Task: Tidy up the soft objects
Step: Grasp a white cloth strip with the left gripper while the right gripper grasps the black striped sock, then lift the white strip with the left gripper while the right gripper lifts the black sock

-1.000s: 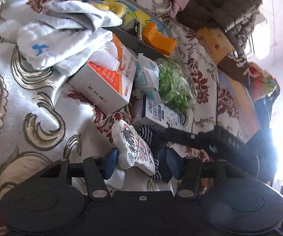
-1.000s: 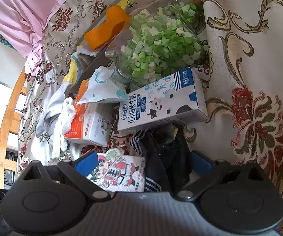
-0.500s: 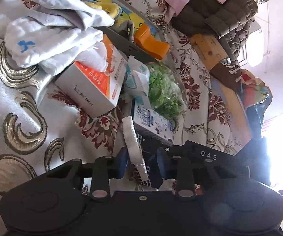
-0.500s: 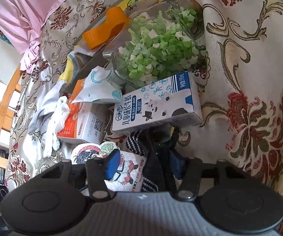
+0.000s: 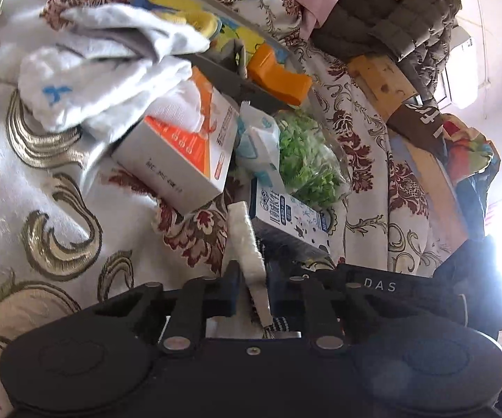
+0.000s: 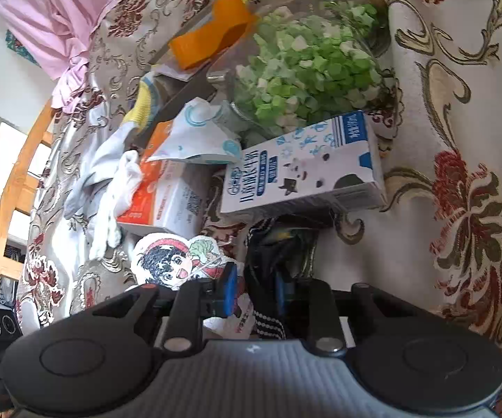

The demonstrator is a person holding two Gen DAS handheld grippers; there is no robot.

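A flat white cloth (image 5: 245,240) with a cartoon print (image 6: 174,261) stands on edge on the floral bedspread. My left gripper (image 5: 252,291) has its jaws closing, and its pads pinch this cloth's lower edge. Beside it lies a dark striped sock (image 6: 264,275), bunched below the milk carton. The jaws of my right gripper (image 6: 255,292) are closing too, with the dark sock squeezed between the pads. My right gripper's black body (image 5: 379,285) shows at the right in the left wrist view. More white cloths (image 5: 87,87) are heaped on the far left.
An orange-and-white box (image 5: 181,153), a tissue pack (image 5: 257,139), a blue-and-white milk carton (image 6: 303,163) and a jar of green paper stars (image 6: 313,66) crowd just beyond the grippers. An orange clip (image 6: 212,35) lies farther back. Pink fabric (image 6: 52,17) hangs behind.
Both grippers went from wide open to nearly shut. The cartoon cloth turned up on edge in the left gripper. The right jaws drew in around the dark sock.
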